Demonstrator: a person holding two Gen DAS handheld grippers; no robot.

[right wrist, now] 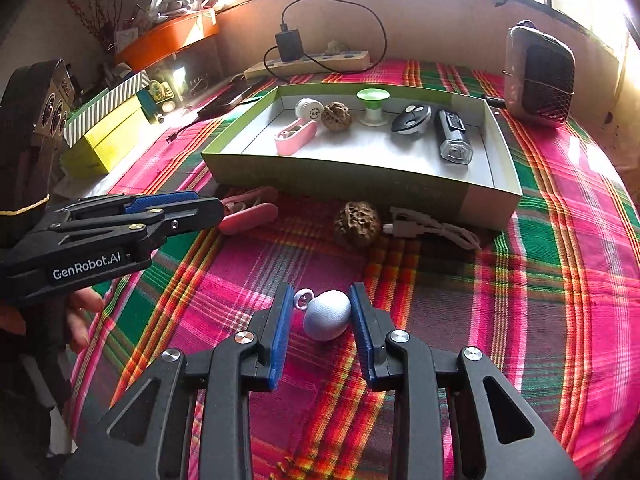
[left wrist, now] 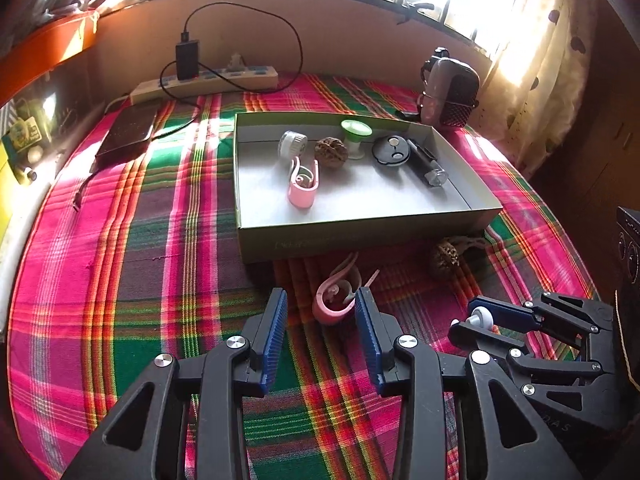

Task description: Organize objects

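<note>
White "GenRobot.AI" lettering marks the left hand-held gripper (right wrist: 212, 210).

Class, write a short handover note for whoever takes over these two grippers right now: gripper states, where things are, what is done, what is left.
Left gripper: open, with a pink clip on the cloth between its fingers, not gripped.
Right gripper: closed on a small ball.
Done: six things lie in the box.
Left: the ball, the pink clip, and a walnut and a white cable lying in front of the box.
</note>
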